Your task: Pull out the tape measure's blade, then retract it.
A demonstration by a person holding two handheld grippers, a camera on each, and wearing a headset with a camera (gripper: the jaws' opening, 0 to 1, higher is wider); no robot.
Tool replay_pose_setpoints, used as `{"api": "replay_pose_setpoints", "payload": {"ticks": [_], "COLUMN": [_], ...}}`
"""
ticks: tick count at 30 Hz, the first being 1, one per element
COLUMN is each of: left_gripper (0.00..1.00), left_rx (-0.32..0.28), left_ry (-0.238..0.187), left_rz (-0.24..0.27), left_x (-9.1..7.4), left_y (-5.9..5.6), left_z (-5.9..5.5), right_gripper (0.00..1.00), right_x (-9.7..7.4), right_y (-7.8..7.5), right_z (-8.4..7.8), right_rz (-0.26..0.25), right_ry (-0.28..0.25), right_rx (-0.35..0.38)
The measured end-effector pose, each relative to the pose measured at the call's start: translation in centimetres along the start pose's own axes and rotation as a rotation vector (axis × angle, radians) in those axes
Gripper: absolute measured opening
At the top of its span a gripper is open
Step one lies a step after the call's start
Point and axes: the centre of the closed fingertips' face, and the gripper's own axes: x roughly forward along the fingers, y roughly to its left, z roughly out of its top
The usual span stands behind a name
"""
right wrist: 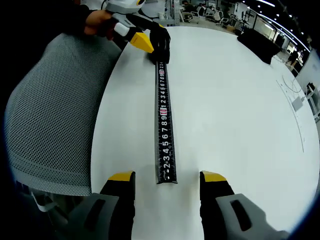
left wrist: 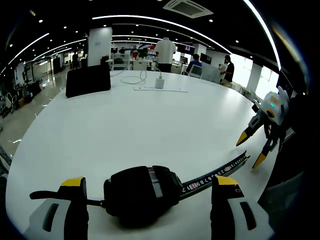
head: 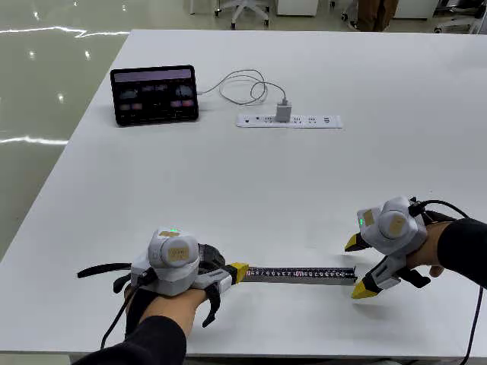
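Your left tongs (left wrist: 150, 181) stand wide open, straddling the black tape measure case (left wrist: 142, 196) without gripping it, close to the near edge of the worktop (head: 304, 175). Your right tongs (right wrist: 167, 176) gape too, flanking the tip of the blade (right wrist: 164, 115), which lies drawn out flat along that edge.

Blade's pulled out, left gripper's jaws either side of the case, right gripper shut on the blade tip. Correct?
No: the right gripper is open. The right gripper view shows the tip of the blade lying between its jaws, touching neither. Blade out and left gripper straddling the case are correct.
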Motion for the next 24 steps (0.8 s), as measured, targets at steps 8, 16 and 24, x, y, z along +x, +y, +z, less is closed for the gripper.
{"api": "replay_pose_setpoints", "payload": {"ticks": [8,16,24], "left_gripper": [1.00,1.00,1.00], "left_rx": [0.011,0.012,0.012], "left_ry": [0.004,-0.003,-0.018], "left_rz": [-0.002,-0.006,-0.005], "left_x": [0.52,0.63,0.56], "left_y": [-0.13,-0.13,-0.08], "left_z": [-0.14,-0.10,0.07], "right_gripper": [0.28,0.17,0.12], "right_x": [0.02,0.20,0.44], "right_y": [-0.01,0.11,0.05], "right_z": [-0.40,-0.41,-0.42], "right_rz": [0.001,0.002,-0.013], "right_ry": [0.005,0.001,-0.005], "right_rx": [-0.005,-0.017,-0.023]}}
